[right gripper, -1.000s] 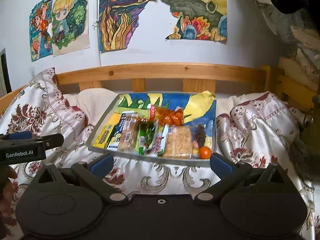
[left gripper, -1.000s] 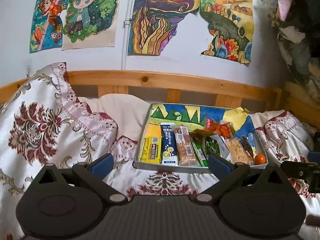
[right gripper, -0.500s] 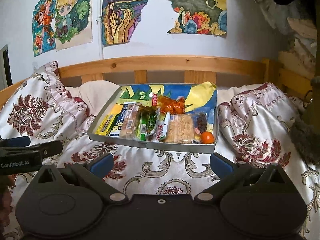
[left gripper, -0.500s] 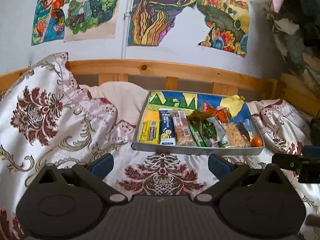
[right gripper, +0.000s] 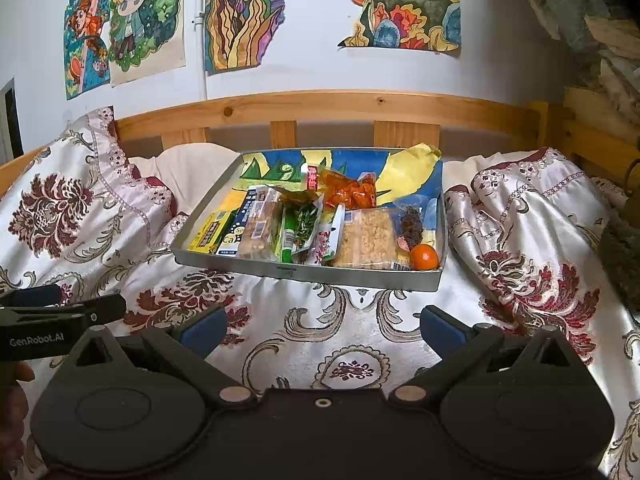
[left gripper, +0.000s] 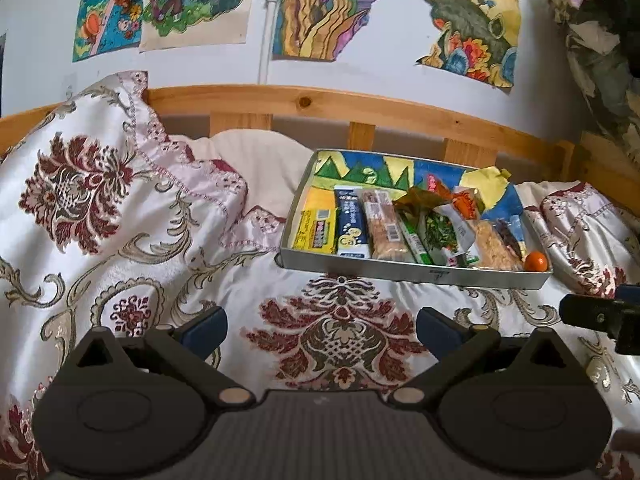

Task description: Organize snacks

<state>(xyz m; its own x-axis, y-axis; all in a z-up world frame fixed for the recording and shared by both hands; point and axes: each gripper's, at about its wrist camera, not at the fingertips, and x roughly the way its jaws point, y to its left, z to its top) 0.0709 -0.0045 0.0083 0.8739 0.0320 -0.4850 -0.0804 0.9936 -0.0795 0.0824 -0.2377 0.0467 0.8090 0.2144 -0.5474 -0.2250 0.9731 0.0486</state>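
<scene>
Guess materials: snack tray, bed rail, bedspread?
Tray: likely thin sheet metal, matte grey, going by its crisp folded walls; painted card is possible. Bed rail: light pine-like wood, with visible knots and grain. Bedspread: satin-like woven fabric, glossy sheen on the folds, maroon floral pattern, stitched trim.

1. The left gripper (left gripper: pixel 322 322) is hovering with its jaws standing wide apart and nothing lying between them.
2. Its blue-padded fingertips (left gripper: pixel 204 326) are pointing forward, level with each other.
3. The right gripper (right gripper: pixel 323 323) is likewise hovering with jaws spread wide and gripping nothing.
4. Its blue fingertips (right gripper: pixel 442 328) are pointing straight ahead.
5. The two grippers are sitting side by side at about the same height, each showing at the edge of the other's view.
6. A hand (right gripper: pixel 12 392) is showing at the lower left edge of the right wrist view, below the left gripper's body.
</scene>
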